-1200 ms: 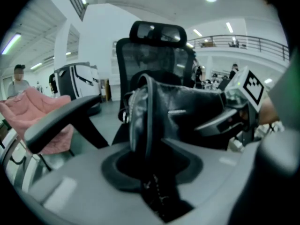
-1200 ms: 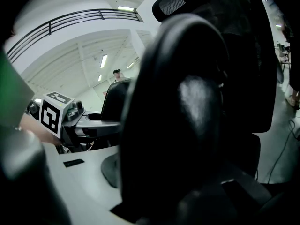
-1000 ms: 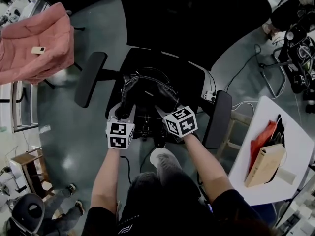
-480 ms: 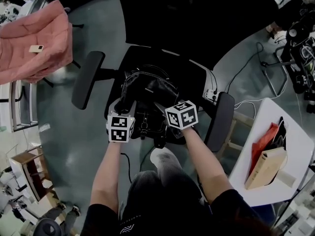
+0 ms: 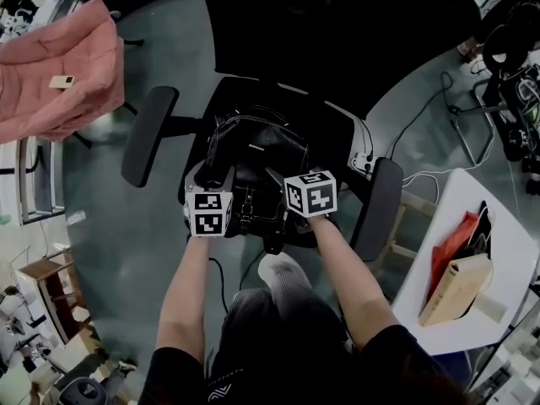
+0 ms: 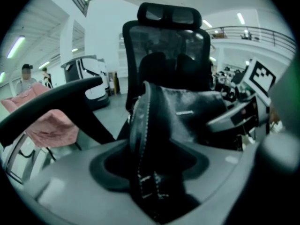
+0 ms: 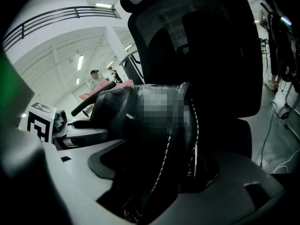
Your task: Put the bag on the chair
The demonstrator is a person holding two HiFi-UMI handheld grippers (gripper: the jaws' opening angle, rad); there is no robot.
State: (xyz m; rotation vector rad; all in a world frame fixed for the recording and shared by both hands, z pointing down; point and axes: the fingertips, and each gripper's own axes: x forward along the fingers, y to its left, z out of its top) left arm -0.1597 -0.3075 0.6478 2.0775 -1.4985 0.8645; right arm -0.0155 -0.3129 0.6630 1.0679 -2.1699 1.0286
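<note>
A black leather bag [image 5: 257, 154] rests on the seat of a black office chair [image 5: 333, 129], between its two armrests. My left gripper [image 5: 216, 178] is at the bag's near left corner and my right gripper [image 5: 276, 181] at its near right. Both sets of jaws are opening. In the left gripper view a stitched strap [image 6: 139, 139] of the bag [image 6: 187, 114] stands between the jaws of the left gripper [image 6: 150, 170] with a gap beside it. In the right gripper view the bag's strap [image 7: 190, 125] likewise lies loose inside the right gripper [image 7: 154, 175], before the chair's backrest [image 7: 201, 46].
A pink jacket [image 5: 59, 74] is draped over another chair at the far left. At the right stands a white table [image 5: 443, 327] with a red bag [image 5: 447, 239] and a book [image 5: 456, 285]. Cables [image 5: 418, 116] run over the floor. The person's knee [image 5: 283, 277] is just below the seat.
Both grippers have edged a little farther over the seat with the bag. Their jaws have spread apart, and the straps now sit loose between them.
</note>
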